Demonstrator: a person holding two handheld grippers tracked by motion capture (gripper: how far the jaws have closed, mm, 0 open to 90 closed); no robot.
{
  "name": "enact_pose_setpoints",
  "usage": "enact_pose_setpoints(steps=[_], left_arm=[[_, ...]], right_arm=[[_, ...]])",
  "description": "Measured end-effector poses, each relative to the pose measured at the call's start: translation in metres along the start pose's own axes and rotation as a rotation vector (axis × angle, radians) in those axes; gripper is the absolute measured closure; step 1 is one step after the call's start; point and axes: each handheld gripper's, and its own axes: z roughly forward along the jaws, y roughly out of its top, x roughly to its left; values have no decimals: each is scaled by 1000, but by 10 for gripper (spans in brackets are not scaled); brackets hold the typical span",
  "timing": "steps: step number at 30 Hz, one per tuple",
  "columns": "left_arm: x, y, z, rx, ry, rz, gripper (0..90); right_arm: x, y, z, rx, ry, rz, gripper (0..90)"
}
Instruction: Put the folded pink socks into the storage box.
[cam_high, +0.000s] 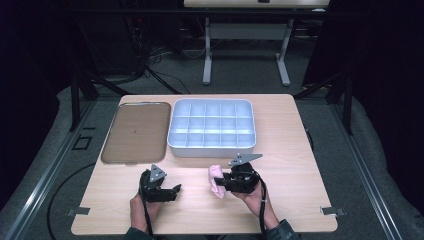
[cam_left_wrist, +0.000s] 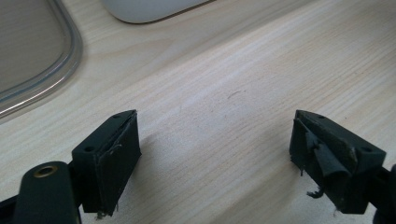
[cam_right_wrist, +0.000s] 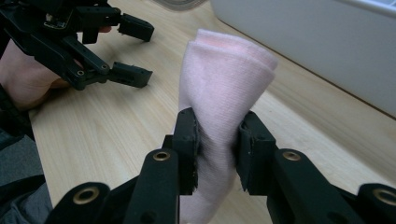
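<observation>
A: Dark room, pale wood table (cam_high: 280, 130); white divided bin (cam_high: 212, 127) at the back.
B: Right gripper (cam_right_wrist: 217, 144) clenched on folded pink cloth (cam_right_wrist: 226, 79), held above the table. Left gripper (cam_left_wrist: 212, 154) released, nothing between.
A: Handling?
B: Likely light, limp; take its folded middle.

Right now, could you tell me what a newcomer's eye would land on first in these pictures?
Probably the pink folded cloth, pinched upright in the right gripper near the table's front edge. Next, the white compartment box at the middle back, with the brown tray to its left. The left gripper is open over bare wood.
</observation>
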Motion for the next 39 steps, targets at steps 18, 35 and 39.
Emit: enact_pose_setpoints(steps=[18,35,39], left_arm=[[0,1,1,13,-9,8,103],[0,1,1,13,-7,6,102],[0,1,2,13,-5,5,97]], right_arm=[[-21,5,-32,-50,-84,29,715],[-38,18,-65,-133,-167,49,715],[-42,24,-70,-139,-189,48,715]])
